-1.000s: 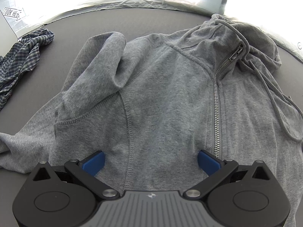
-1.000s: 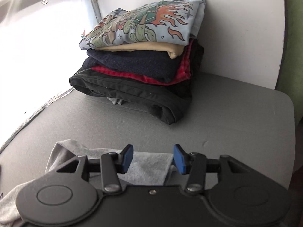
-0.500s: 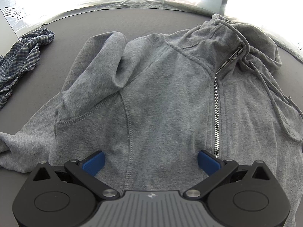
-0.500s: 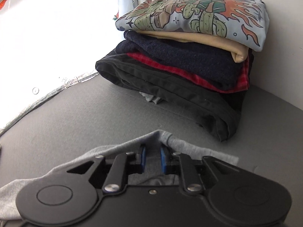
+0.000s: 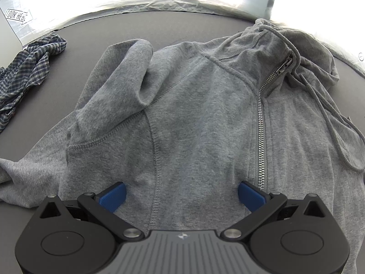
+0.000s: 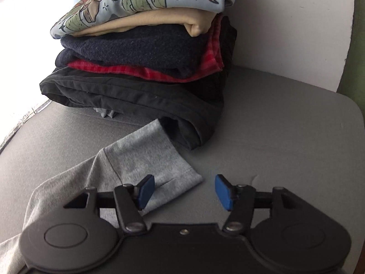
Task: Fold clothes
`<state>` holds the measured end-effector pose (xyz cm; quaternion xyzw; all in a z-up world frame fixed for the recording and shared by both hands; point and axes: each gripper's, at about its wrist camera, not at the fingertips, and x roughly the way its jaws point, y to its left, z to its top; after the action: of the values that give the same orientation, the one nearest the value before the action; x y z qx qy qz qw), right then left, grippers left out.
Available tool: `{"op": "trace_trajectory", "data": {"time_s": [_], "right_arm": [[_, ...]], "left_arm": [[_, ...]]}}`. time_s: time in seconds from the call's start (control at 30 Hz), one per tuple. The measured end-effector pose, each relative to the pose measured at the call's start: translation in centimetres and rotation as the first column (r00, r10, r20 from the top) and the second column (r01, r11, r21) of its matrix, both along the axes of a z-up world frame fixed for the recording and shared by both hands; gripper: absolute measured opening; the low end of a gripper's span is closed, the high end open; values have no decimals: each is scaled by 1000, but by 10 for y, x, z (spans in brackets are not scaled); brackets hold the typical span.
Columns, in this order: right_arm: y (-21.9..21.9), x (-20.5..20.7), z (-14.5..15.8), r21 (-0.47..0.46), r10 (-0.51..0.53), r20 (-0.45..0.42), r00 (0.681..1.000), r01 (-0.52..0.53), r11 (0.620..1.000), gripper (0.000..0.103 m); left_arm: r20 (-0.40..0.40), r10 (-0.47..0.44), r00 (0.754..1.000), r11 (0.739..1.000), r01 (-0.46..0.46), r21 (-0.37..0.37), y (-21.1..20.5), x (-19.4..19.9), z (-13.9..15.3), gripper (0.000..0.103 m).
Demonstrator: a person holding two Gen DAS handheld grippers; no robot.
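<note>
A grey zip hoodie (image 5: 200, 123) lies face up on the dark grey table, hood at the far right, one sleeve folded over its left shoulder. My left gripper (image 5: 182, 196) hovers open over the hoodie's lower body, blue pads wide apart, holding nothing. In the right wrist view the hoodie's other sleeve (image 6: 146, 162) lies stretched flat, its cuff reaching the foot of the folded stack. My right gripper (image 6: 184, 191) is open just above the cuff end, the left pad over the fabric and the right pad over bare table.
A stack of folded clothes (image 6: 146, 52) stands against the white wall: printed shirt on top, then tan, navy, red and black layers. A crumpled plaid shirt (image 5: 25, 68) lies at the table's far left. The table's rounded right edge (image 6: 355, 137) is close.
My right gripper was shut on the sleeve cuff half a second ago; it has let go, opened, and the sleeve now lies flat toward the stack. The left gripper has not moved.
</note>
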<state>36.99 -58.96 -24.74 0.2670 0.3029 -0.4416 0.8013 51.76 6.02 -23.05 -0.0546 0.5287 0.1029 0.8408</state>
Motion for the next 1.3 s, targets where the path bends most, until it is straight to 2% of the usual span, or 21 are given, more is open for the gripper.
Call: {"op": "trace_trajectory", "data": {"time_s": [0.13,0.2,0.23,0.27,0.37,0.5,0.6,0.7,0.83,0.9,0.93,1.0,1.03,1.07,1.23,1.3], "right_arm": [[8,14,-2,-8,37,-9,999,-37,999,63],[14,24,-3,-36,87,-42,995,-88,995,57],[17,29,-2,-56,118,-66,991,-121,991,41],[18,29,1,-61,127,-63,990,-131,990,17],[20,28,11,-67,144,-38,989,-146,987,9],[34,9,61,-222,103,-6,995,-102,970,8],[37,-15,91,-281,55,32,998,-44,959,8],[27,-23,80,-247,26,-22,999,-31,969,8],[18,-38,29,-93,-30,-138,990,17,996,9],[19,-44,16,-57,-50,-149,988,42,997,9],[20,-46,10,-42,-59,-153,986,54,998,13],[16,-50,8,-33,-79,-139,987,75,997,29],[14,-52,7,-29,-89,-132,987,86,996,47],[12,-54,7,-26,-99,-124,987,97,995,52],[4,-61,5,-11,-136,-100,986,135,991,49],[6,-59,5,-28,-80,-103,991,78,997,30]], "left_arm": [[4,2,1000,1000,-2,0,0,-1,0,103],[7,3,1000,1000,-3,1,0,-1,0,103],[9,4,1000,1000,-4,1,0,-2,0,103],[11,5,1000,1000,-5,2,0,-2,0,103],[14,6,1000,1000,-6,2,0,-2,-1,103],[14,4,1000,1000,-4,1,0,-2,-1,103],[14,3,1000,1000,-3,1,0,-2,-1,103],[16,3,1000,1000,-3,1,0,-2,-1,103],[24,0,1000,1000,0,2,0,-3,-1,103],[26,0,1000,1000,0,2,-1,-3,-1,103],[27,0,1000,1000,0,2,-1,-3,-1,103],[29,0,1000,1000,0,3,-1,-3,-2,103],[30,0,1000,1000,0,3,-1,-3,-2,103],[31,0,1000,1000,0,3,-1,-4,-2,103],[40,13,999,1000,-13,5,-1,-6,-2,103],[42,27,999,1000,-27,9,-2,-9,-1,103]]}}
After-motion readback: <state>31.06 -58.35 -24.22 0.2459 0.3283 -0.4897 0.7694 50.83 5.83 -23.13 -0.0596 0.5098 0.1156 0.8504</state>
